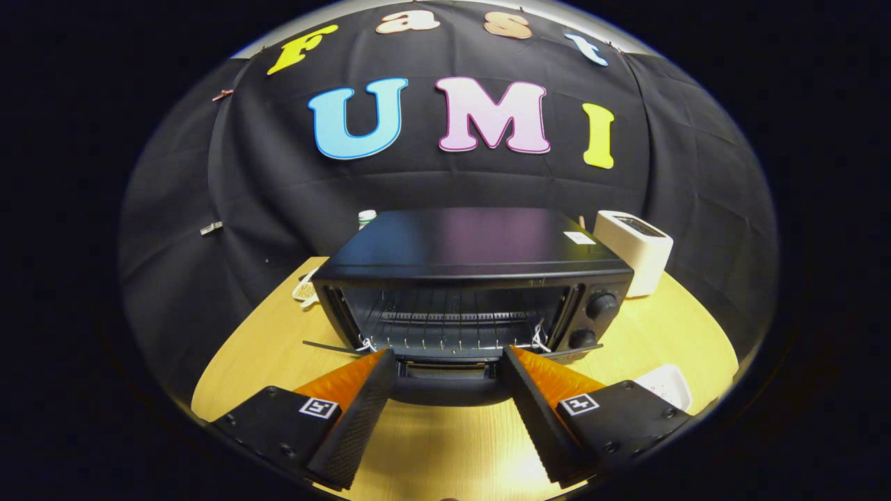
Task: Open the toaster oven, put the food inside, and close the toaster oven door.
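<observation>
Gripper view: claw (449,362) is spread wide, fingers apart, nothing clamped between them. Fingertips sit at the front edge of the open door (449,376), one on each side of it; cannot tell if either tip actually touches the door.

Toaster oven (473,278) sits straight ahead of the claw, centred on the wooden surface (668,334). It's black, with a flat top. The door is swung down flat toward the claw and lies between the fingers. Cavity is exposed: wire rack (452,316) visible across it, heating rods behind. Two white ties or strings hang at the lower corners of the opening, left (367,344) and right (538,339). Two control knobs (602,306) stacked on the oven's right panel.

No food item identifiable on the rack from here.

White pop-up toaster (635,250) stands behind and to the right of the oven, close to its rear corner. A white object (668,386) lies on the surface just beyond the right finger, partly hidden. Small pale item (305,289) on the surface by the oven's left rear corner; a white-capped container (367,218) peeks up behind the oven top. Both too small to identify.
</observation>
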{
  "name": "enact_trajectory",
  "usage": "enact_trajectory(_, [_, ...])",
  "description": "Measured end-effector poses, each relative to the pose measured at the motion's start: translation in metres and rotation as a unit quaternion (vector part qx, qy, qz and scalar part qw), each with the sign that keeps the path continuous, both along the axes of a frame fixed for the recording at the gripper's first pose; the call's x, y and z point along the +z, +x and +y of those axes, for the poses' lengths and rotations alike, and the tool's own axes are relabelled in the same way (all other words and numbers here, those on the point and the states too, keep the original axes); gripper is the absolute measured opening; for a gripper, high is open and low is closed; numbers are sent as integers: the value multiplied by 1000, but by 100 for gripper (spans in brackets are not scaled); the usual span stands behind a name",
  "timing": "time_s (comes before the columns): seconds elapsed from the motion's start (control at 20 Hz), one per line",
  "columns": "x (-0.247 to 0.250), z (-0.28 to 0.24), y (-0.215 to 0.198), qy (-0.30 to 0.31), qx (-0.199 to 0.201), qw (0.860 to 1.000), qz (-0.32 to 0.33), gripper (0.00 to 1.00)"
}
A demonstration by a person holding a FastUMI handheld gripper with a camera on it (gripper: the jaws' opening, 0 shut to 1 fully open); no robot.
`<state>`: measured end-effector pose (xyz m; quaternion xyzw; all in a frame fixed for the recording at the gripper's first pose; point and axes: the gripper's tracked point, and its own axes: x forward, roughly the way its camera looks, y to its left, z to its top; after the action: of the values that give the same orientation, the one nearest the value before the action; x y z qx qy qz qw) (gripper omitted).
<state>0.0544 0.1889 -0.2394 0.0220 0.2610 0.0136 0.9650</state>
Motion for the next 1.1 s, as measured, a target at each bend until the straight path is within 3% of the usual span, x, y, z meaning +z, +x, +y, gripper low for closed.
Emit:
enact_trajectory(0.2, [-23, 0, -29, -5, 11, 999, 34, 99])
enact_trajectory(0.5, [-101, -18, -88, 17, -3, 985, 173, 99])
enact_trajectory(0.9, [-67, -39, -106, -20, 84, 987, 136, 98])
enact_trajectory(1.1, [-42, -66, -105, -20, 102, 987, 120, 99])
